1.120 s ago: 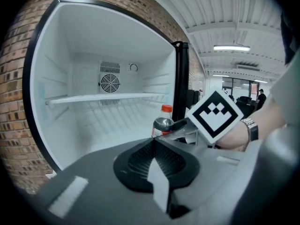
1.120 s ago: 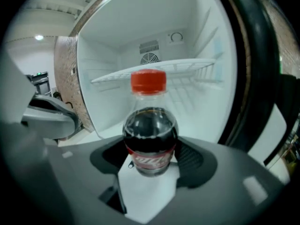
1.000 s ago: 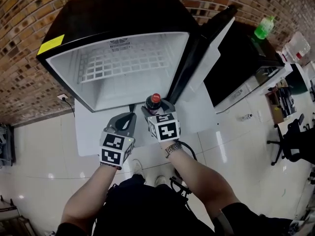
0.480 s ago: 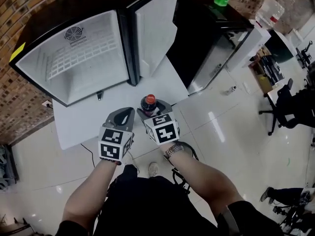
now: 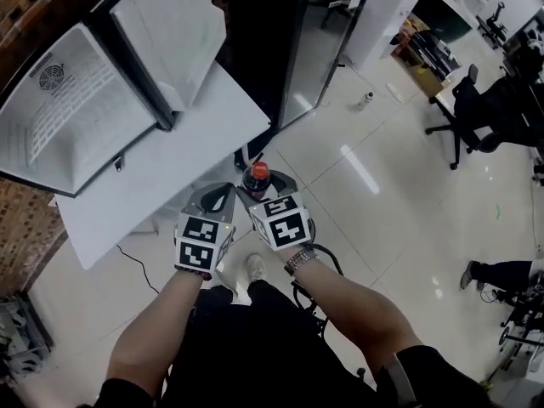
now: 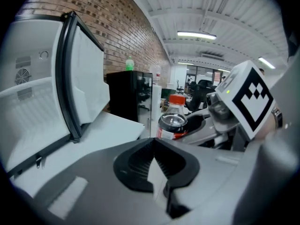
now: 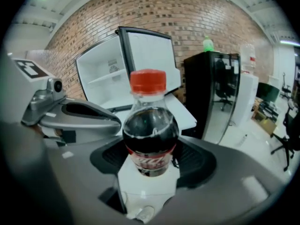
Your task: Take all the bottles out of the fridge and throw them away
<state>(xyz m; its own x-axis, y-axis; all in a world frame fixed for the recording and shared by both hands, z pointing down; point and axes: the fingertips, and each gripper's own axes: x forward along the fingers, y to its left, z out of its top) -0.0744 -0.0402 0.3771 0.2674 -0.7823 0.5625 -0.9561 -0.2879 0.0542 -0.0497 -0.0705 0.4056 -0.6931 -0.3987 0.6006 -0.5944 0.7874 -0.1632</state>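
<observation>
One bottle (image 7: 150, 130) is out of the fridge, standing upright between the jaws of the right gripper (image 7: 151, 158), which press on its lower body from both sides. It is clear plastic with a red cap and a red label band, and it holds dark liquid up to the shoulder, leaving the neck clear. In the head view the bottle (image 5: 256, 179) hangs over the tiled floor (image 5: 382, 185), just off the front edge of the white table (image 5: 170, 168).

Just beside the right gripper (image 5: 259, 195), on its left, the left gripper (image 5: 212, 202) is held level with it. In its own view, the left gripper (image 6: 153, 161) has its jaws closed together, pad against pad, and the bottle (image 6: 172, 123) shows beyond them.

On the table, the fridge (image 5: 59, 126) stands with its door (image 5: 170, 32) swung wide. Its white inside shows a wire shelf and a round vent on the back wall. To the right of the table is a black cabinet (image 7: 211, 88) with a glass front. A green bottle (image 7: 207, 43) stands on top of it, with a clear tub (image 7: 247, 57) near it whose contents I cannot make out. Office chairs (image 5: 476, 117) stand well apart, across the floor.
</observation>
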